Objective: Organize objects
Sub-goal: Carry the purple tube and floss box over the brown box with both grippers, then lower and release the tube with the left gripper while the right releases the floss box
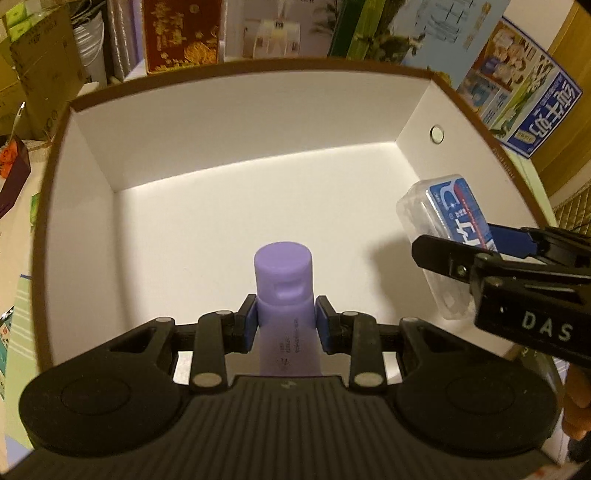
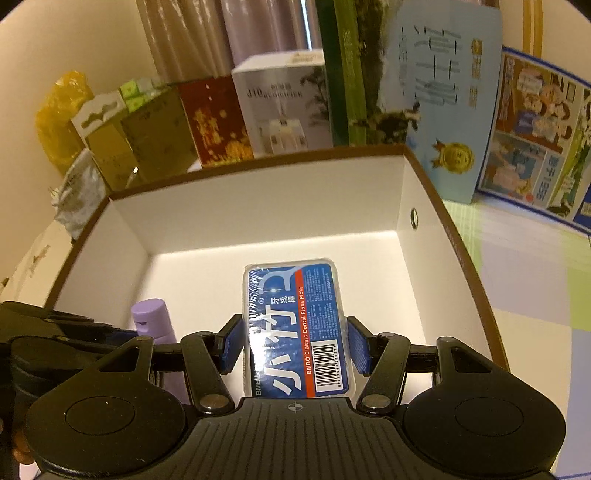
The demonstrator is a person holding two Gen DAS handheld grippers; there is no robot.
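A purple tube [image 1: 284, 273] with a flip cap points forward, and my left gripper [image 1: 284, 321] is shut on its body. It hangs over the floor of a large white box with a brown rim [image 1: 258, 122]. To its right, my right gripper [image 1: 458, 243] is shut on a clear floss picks case [image 1: 443, 206] with a blue label. In the right wrist view the floss picks case [image 2: 295, 314] sits between the blue pads [image 2: 232, 343] of my right gripper [image 2: 295, 343], over the same white box [image 2: 258, 206]. The purple tube [image 2: 151, 317] shows at the left.
Behind the box stand a red and gold carton [image 1: 181, 33], a white carton [image 2: 280, 103], a cardboard box [image 1: 44, 66] and a blue printed board [image 1: 532, 96]. A checked tablecloth [image 2: 535, 295] lies to the right of the box. A hand [image 1: 576, 398] holds the right gripper.
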